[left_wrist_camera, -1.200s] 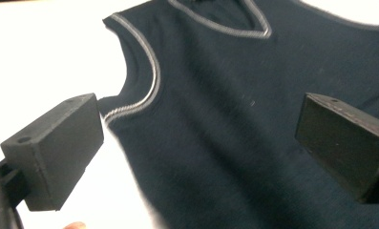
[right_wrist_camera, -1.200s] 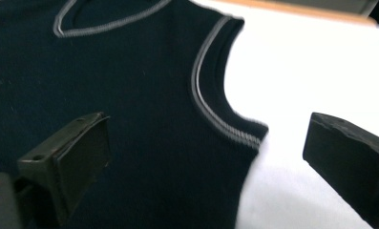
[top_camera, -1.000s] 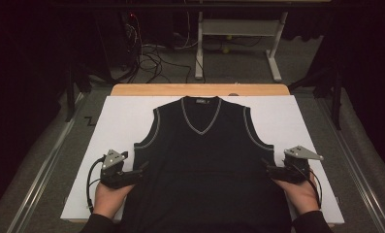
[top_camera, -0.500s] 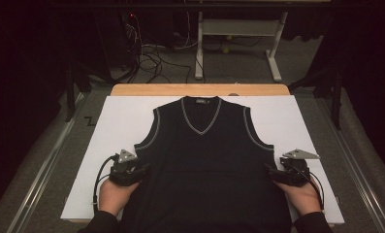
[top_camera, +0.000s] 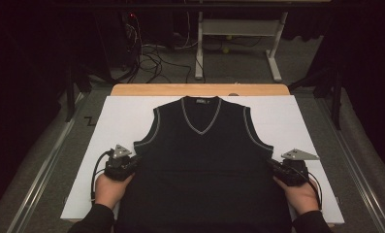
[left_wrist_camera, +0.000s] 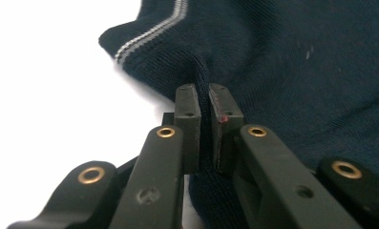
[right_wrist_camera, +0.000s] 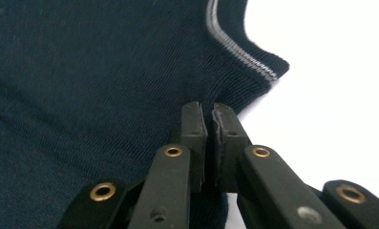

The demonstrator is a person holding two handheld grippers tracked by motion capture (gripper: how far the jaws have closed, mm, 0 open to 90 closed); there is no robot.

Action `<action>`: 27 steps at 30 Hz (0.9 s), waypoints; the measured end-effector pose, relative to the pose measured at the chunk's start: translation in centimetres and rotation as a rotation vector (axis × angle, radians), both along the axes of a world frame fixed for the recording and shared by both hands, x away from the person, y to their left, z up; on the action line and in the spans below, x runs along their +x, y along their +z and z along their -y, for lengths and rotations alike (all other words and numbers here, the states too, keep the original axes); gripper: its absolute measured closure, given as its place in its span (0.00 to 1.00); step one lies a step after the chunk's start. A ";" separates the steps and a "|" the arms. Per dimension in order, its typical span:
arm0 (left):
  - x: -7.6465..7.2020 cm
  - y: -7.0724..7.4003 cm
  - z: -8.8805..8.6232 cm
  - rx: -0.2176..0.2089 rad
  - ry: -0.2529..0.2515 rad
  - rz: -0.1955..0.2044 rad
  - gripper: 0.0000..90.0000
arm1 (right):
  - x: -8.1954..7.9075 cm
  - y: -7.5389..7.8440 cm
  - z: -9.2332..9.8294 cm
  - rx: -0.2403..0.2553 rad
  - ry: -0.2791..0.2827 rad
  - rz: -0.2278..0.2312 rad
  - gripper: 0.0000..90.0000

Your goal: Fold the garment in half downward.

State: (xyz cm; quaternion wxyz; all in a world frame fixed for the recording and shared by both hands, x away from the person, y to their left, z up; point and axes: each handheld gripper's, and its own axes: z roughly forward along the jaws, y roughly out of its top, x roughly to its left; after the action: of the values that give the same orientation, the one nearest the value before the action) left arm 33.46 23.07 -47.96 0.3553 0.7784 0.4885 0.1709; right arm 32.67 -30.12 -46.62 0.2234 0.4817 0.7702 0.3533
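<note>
Left tongs (top_camera: pixel 132 164) are clamped on the side edge of the dark sleeveless sweater (top_camera: pixel 204 165), just below its armhole, and the jaws have only just been closing. From the left gripper view the tongs (left_wrist_camera: pixel 204 102) pinch a raised fold of the knit between the two pads, with the grey-striped armhole trim (left_wrist_camera: pixel 149 33) a bit beyond them. The hand (top_camera: pixel 111 188) behind sits low on the white sheet (top_camera: pixel 107 126) that covers the bench, with a black cable looping off to its left.

Moving across, the sweater lies flat and face up in the middle of the sheet, V-neck (top_camera: pixel 200 116) pointing away from the person, hem toward the near edge. A strip of the wooden bench (top_camera: pixel 146 90) shows past the sheet's far edge.

Over on the right, same story: right tongs (top_camera: pixel 273 167) bite the opposite side edge at about the same height, jaws also just closed in. Right gripper view shows these tongs (right_wrist_camera: pixel 210 121) squeezing a ridge of fabric, striped trim (right_wrist_camera: pixel 244 52) just beyond. The right hand (top_camera: pixel 302 194) rests near the sheet's right edge.
</note>
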 end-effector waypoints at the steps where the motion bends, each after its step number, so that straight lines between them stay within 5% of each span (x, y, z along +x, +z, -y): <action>1: 0.0 0.1 -0.1 0.004 -0.003 0.005 0.89 | 0.0 0.1 0.1 0.012 -0.010 0.006 0.96; 4: -0.8 0.7 0.0 0.015 -0.023 0.029 0.89 | -0.3 0.4 0.3 -0.003 -0.002 0.022 0.96; 7: -1.7 1.0 -0.4 -0.019 -0.037 0.043 0.89 | -0.8 0.4 0.5 -0.010 0.005 0.038 0.96; 13: -2.1 0.4 -0.6 -0.027 -0.039 0.027 0.89 | -1.8 0.5 0.6 -0.008 0.017 0.053 0.96; 18: -3.2 1.1 -1.0 -0.056 -0.058 0.051 0.89 | -2.5 1.0 0.7 -0.008 0.032 0.080 0.96; 27: -5.0 0.9 -1.2 -0.058 -0.096 0.025 0.89 | -4.0 0.8 1.3 -0.009 0.053 0.057 0.96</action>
State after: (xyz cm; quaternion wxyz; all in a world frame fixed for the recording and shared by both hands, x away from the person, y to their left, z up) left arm 28.47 24.30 -47.05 0.3916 0.7882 0.4507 0.1494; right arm 28.72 -31.40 -45.82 0.2382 0.4498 0.7776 0.3692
